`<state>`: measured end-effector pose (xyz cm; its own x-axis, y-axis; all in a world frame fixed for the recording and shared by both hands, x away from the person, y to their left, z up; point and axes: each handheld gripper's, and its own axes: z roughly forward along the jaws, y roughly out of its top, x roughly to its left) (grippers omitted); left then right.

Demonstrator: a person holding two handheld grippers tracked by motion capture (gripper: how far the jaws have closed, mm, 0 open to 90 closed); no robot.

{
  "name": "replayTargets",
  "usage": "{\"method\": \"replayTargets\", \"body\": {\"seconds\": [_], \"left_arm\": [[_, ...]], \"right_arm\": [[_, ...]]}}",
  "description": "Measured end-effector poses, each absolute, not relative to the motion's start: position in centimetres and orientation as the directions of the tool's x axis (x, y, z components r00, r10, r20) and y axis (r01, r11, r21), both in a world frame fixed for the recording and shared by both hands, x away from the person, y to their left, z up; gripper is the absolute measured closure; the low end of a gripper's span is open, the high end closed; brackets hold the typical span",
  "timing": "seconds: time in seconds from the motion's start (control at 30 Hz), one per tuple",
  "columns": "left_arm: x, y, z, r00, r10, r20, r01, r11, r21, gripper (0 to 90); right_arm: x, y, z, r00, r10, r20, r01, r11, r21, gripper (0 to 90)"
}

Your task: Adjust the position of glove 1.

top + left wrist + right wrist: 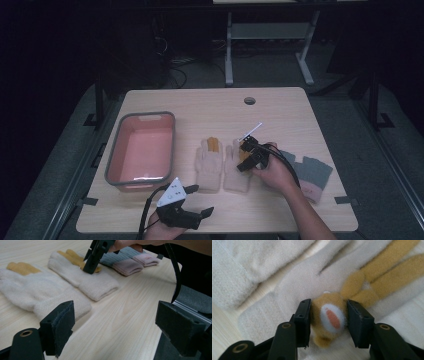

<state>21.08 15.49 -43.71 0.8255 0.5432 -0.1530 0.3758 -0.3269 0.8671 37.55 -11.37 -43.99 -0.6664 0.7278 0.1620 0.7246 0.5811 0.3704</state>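
Note:
Two cream gloves with yellow fingers lie palm-up side by side at mid-table, the left glove (209,167) and the right glove (234,175). My right gripper (243,161) points down onto the right glove. In the right gripper view my right gripper (329,320) has its pads against both sides of a yellow plush animal face (324,302) sewn on the cream glove (287,295). My left gripper (201,200) rests near the table's front edge with its jaws wide apart and nothing between them. From the left gripper view (117,325) both gloves and the right gripper (91,262) lie ahead.
A pink basin with a grey rim (145,114) stands at the table's left. A pair of grey gloves with pink cuffs (312,175) lies right of the person's hand. A cable hole (249,100) sits near the table's far edge.

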Motion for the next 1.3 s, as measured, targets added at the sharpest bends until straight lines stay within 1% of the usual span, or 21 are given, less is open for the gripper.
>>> {"method": "replayTargets", "body": {"seconds": [0.13, 0.2, 0.47, 0.77, 0.9, 0.97, 1.1, 1.23, 1.3], "left_arm": [[21.0, 15.5, -43.7, 0.825, 0.545, -0.151, 0.373, -0.324, 0.869, 15.7], [21.1, 15.5, -43.7, 0.824, 0.546, -0.15, 0.374, -0.326, 0.868, 15.8], [21.2, 15.6, -43.8, 0.824, 0.546, -0.154, 0.376, -0.322, 0.869, 15.8], [21.2, 15.8, -43.6, 0.817, 0.555, -0.158, 0.378, -0.307, 0.873, 15.7], [21.2, 15.9, -43.6, 0.812, 0.561, -0.161, 0.381, -0.3, 0.875, 15.8], [21.2, 15.9, -43.6, 0.812, 0.562, -0.157, 0.377, -0.299, 0.877, 15.8], [21.2, 15.9, -43.6, 0.81, 0.562, -0.168, 0.388, -0.298, 0.872, 15.8], [21.2, 15.9, -43.6, 0.81, 0.562, -0.169, 0.387, -0.296, 0.873, 15.8], [21.2, 15.9, -43.6, 0.81, 0.561, -0.172, 0.388, -0.293, 0.874, 15.8]], "right_arm": [[37.4, -11.2, -43.9, -0.673, 0.726, 0.141, 0.716, 0.592, 0.37, 60.0], [37.2, -11.0, -43.7, -0.681, 0.723, 0.113, 0.703, 0.604, 0.376, 62.4], [36.9, -11.0, -43.0, -0.689, 0.716, 0.113, 0.696, 0.609, 0.38, 63.9], [36.3, -10.6, -40.0, -0.709, 0.701, 0.076, 0.661, 0.623, 0.418, 64.4], [35.9, -10.4, -38.2, -0.719, 0.691, 0.077, 0.642, 0.618, 0.454, 64.4], [35.9, -10.3, -37.8, -0.723, 0.687, 0.079, 0.637, 0.617, 0.462, 64.4], [35.8, -9.1, -36.5, -0.744, 0.663, 0.086, 0.612, 0.624, 0.486, 64.4], [35.9, -8.1, -36.3, -0.758, 0.645, 0.092, 0.597, 0.631, 0.495, 64.3], [36.1, -6.8, -36.1, -0.772, 0.628, 0.099, 0.584, 0.639, 0.5, 64.3]]}}
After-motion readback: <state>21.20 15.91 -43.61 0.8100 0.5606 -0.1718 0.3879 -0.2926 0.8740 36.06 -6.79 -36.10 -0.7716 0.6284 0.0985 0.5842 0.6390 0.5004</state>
